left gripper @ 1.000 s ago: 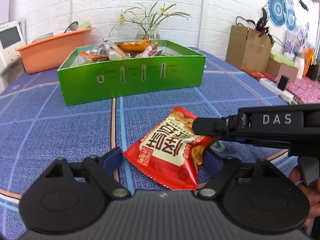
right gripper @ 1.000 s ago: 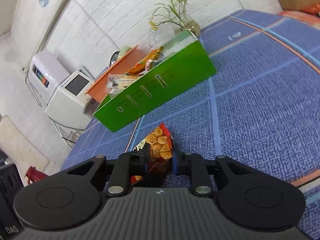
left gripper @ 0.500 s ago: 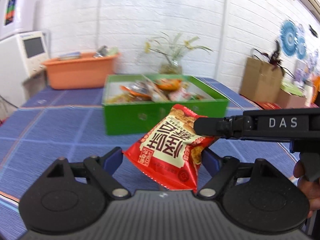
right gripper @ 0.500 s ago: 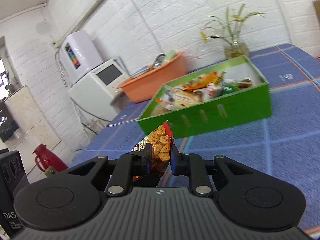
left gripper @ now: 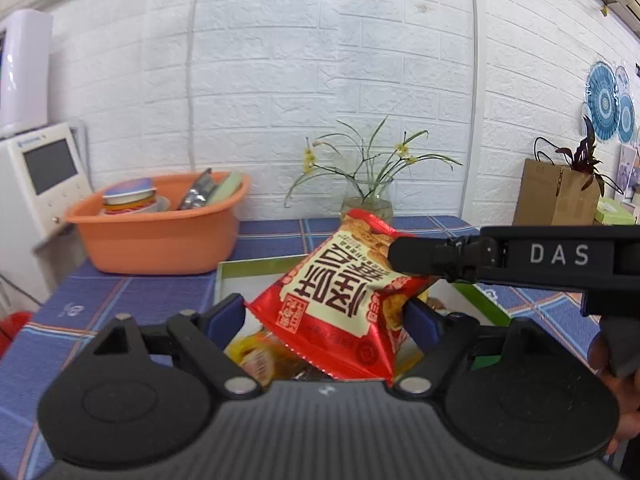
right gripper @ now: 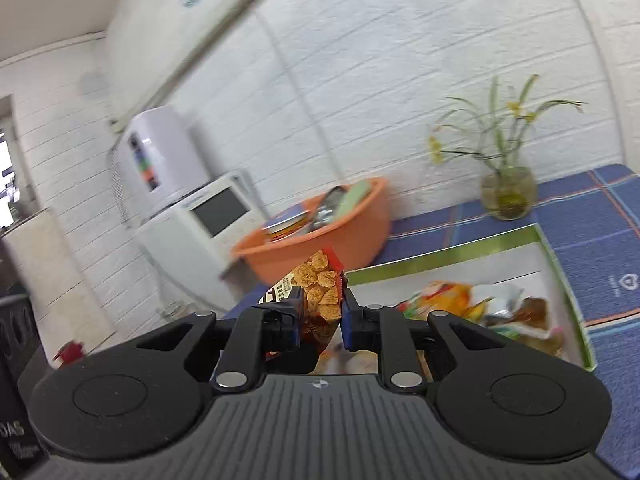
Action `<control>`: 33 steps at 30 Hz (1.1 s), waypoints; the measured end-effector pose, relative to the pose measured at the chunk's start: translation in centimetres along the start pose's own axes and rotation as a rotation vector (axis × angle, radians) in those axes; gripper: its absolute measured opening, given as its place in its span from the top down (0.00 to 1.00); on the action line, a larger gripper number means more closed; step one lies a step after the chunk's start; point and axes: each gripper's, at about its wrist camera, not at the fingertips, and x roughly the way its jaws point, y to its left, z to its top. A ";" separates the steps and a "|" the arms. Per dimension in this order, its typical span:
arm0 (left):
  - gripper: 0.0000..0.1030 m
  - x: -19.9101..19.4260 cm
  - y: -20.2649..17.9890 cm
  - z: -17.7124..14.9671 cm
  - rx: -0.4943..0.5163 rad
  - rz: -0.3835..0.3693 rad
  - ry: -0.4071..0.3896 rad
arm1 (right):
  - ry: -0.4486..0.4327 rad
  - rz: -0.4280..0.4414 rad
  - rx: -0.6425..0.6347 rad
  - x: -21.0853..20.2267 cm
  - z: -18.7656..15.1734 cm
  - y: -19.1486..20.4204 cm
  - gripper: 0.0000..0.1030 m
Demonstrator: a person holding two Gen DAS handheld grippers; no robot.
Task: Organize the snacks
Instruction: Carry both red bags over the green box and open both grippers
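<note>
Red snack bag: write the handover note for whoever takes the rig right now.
Right gripper: shut on the red snack bag, pinching one edge.
Left gripper: its pads touch the bag's two sides, so it grips too.
Position: the bag is in the air over the green box, which already has other snacks in it.
Done: bag picked up and brought over the box.
Left: lower it in and open both grippers.
</note>
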 end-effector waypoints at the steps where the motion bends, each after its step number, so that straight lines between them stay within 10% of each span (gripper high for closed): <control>1: 0.20 0.9 -0.3 0.3 -0.003 -0.006 0.005 | -0.010 -0.015 0.018 0.2 0.1 -0.8 0.67; 8: 0.18 4.7 -2.5 0.8 0.008 -0.078 0.007 | -0.120 -0.041 0.157 -0.5 -0.5 -5.2 0.66; 24: 0.15 8.0 -3.2 -0.3 -0.003 -0.032 0.052 | -0.070 -0.110 0.113 2.2 -1.1 -6.3 0.59; 29: 0.13 8.5 -4.3 -0.8 0.059 -0.002 0.041 | -0.049 -0.126 0.114 2.8 -1.5 -5.8 0.06; 33: 0.10 8.4 -4.2 -0.7 0.057 0.001 0.026 | -0.054 -0.145 0.066 3.0 -1.7 -5.3 0.01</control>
